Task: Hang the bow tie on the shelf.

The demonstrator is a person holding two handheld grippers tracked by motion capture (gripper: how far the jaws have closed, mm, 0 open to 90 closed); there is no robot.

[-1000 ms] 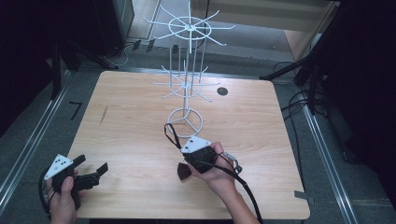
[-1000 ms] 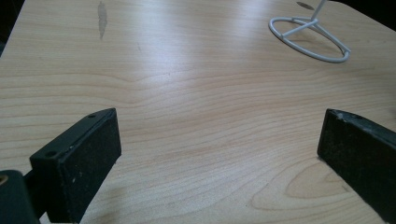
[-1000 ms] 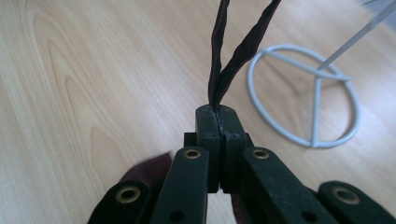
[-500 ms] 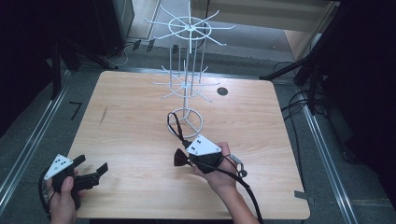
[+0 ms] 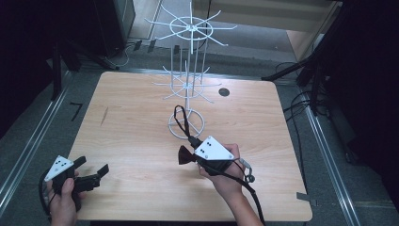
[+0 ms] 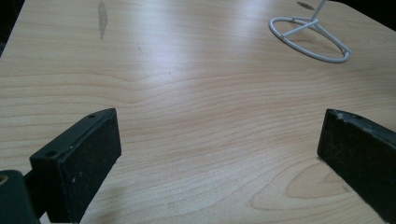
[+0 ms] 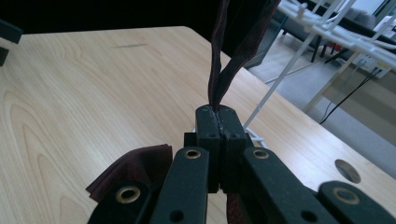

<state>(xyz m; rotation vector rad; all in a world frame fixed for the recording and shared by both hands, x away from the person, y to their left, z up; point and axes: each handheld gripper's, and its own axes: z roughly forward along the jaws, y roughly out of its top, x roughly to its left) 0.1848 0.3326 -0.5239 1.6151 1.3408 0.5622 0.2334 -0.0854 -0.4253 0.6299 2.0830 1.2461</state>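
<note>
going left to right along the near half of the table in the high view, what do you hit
left gripper → dark bow tie → right gripper, shut on the bow tie's strap → round ring hanging by the right hand

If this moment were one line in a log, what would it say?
right gripper: shut on bow tie strap, lifted by rack | left gripper: open, idle near table corner

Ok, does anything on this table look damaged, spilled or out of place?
Nothing is spilled or broken. The one blemish is a dark streak on the table near its far left. The dark bow tie hangs from the shut right tool, and the white wire rack stands upright.
</note>
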